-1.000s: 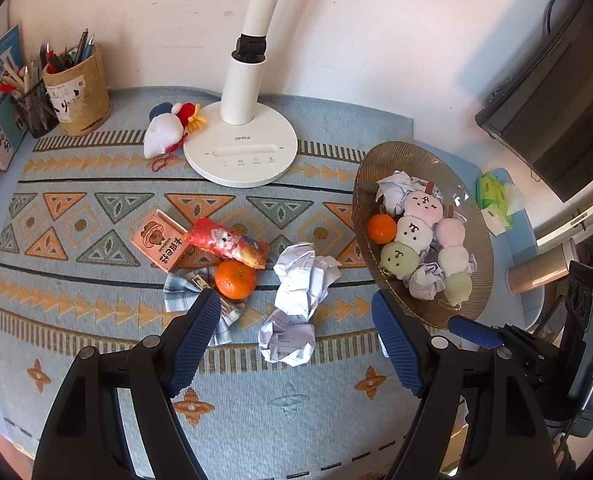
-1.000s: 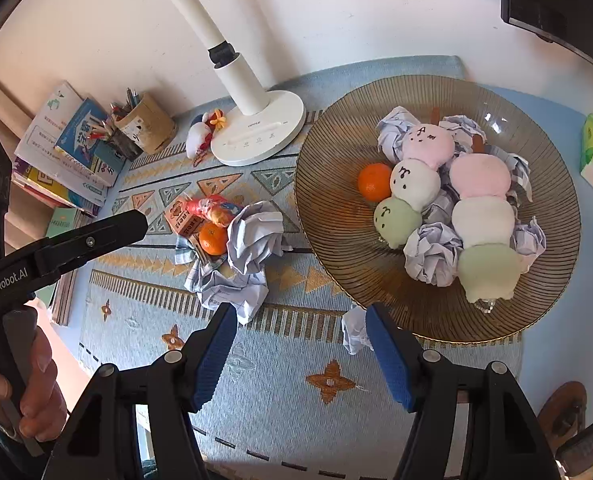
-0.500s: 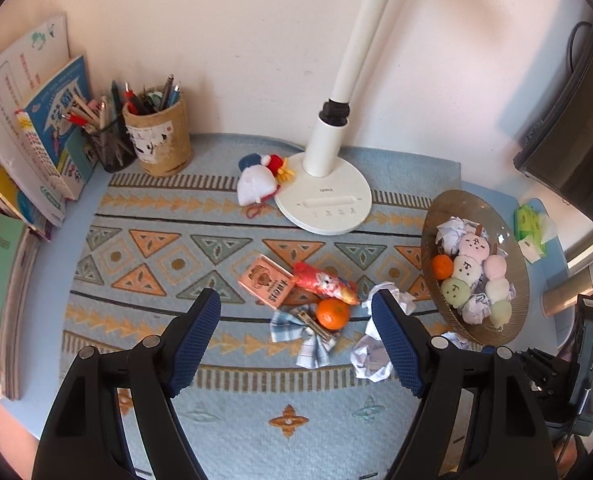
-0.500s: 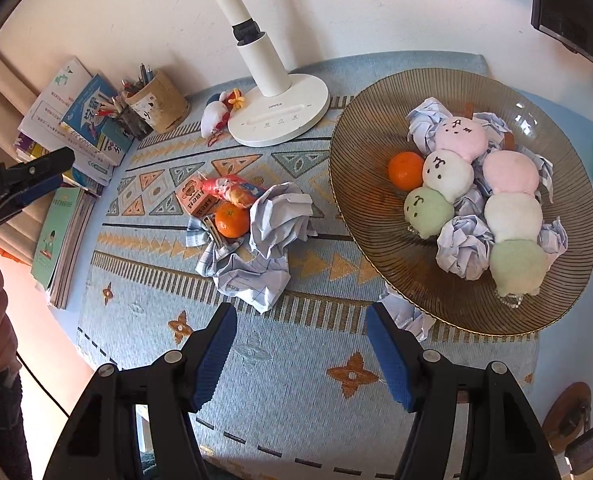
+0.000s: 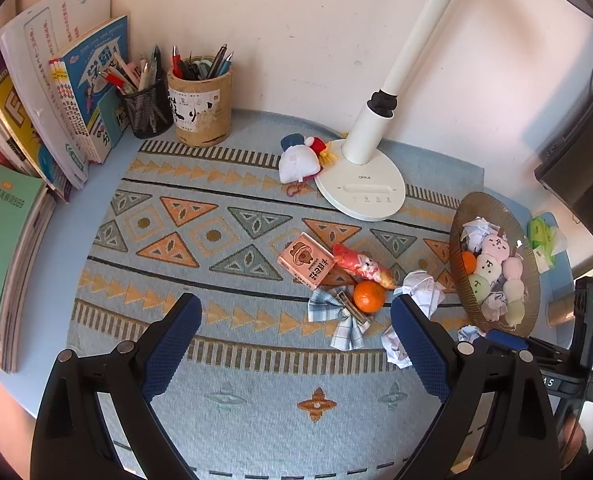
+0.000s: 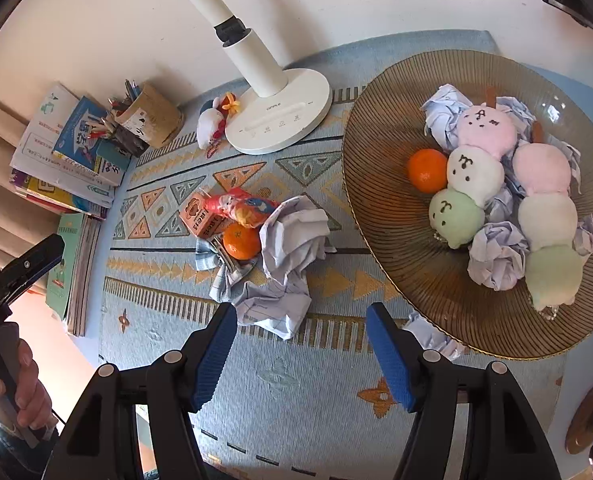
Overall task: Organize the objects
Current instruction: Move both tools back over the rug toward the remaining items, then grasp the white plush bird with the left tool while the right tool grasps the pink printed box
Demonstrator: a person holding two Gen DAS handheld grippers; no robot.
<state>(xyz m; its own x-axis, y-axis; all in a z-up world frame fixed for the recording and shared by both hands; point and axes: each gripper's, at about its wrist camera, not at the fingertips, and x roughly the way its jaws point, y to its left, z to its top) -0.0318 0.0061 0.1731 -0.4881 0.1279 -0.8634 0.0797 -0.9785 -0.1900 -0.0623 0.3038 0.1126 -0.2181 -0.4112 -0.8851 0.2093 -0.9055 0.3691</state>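
A loose pile lies mid-mat: a pink snack box (image 5: 306, 266), a red candy packet (image 5: 360, 266), a tangerine (image 5: 369, 296), a plaid bow (image 5: 342, 320) and crumpled paper (image 5: 420, 292). My left gripper (image 5: 296, 344) hovers high over the mat in front of the pile, its jaws opening, nothing between them. My right gripper (image 6: 300, 356) is open and empty just short of the crumpled paper (image 6: 292, 248) and tangerine (image 6: 241, 243). The ribbed brown plate (image 6: 384, 216) holds a second tangerine (image 6: 427, 170), plush dumplings and paper balls.
A white lamp base (image 5: 360, 184) and a small plush toy (image 5: 298, 162) stand at the back. Pen cups (image 5: 200, 106) and books (image 5: 48, 104) line the back left. A paper ball (image 6: 432, 336) lies by the plate's rim. A hand (image 6: 20, 392) holds the left gripper.
The left gripper has pulled back and left, away from the pile, and its jaws have spread wider. The right gripper has shifted a little left, toward the crumpled paper.
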